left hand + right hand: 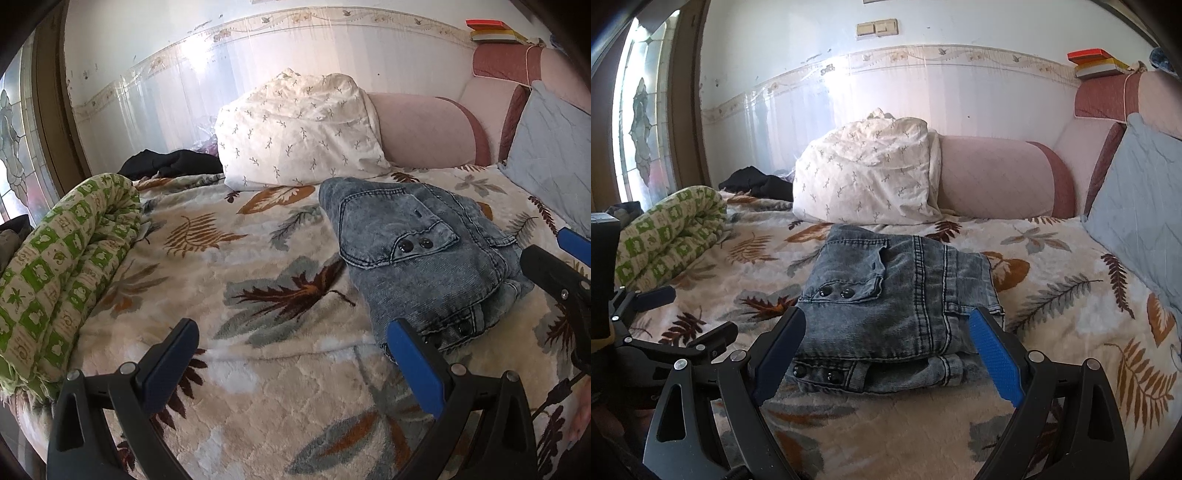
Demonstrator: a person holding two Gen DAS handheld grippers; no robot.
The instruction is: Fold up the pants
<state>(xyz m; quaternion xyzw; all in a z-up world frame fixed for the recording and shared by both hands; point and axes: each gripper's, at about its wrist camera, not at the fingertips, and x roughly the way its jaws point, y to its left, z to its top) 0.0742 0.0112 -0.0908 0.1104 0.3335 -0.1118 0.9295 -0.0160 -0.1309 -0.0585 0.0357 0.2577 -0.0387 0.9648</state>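
The jeans are lying folded into a compact, thick bundle on the leaf-patterned blanket that is covering the bed. A flap pocket with two dark snaps is facing up on the top layer, and a second pair of snaps is showing along the near edge of the layer beneath.

The right gripper is hovering just before the near edge of the bundle, its jaws standing wide apart with nothing between the blue pads. The fingertips are framing the near corners of the denim; whether either tip is brushing the cloth is hard to judge from this angle, but nothing is being pinched.

The left gripper is sitting to the left of the jeans, also spread wide and empty, pointing down over bare blanket. Its right finger is overlapping the near left corner of the bundle in the left wrist view. The right gripper is showing at the right edge of that view, and the left gripper is showing low on the left in the right wrist view.

On the far side, a white pillow with a sprig print is leaning against a pink bolster. A rolled green and white quilt is lying along the left edge of the bed, dark clothing is sitting beyond it, and a pale blue pillow is propped up on the right.
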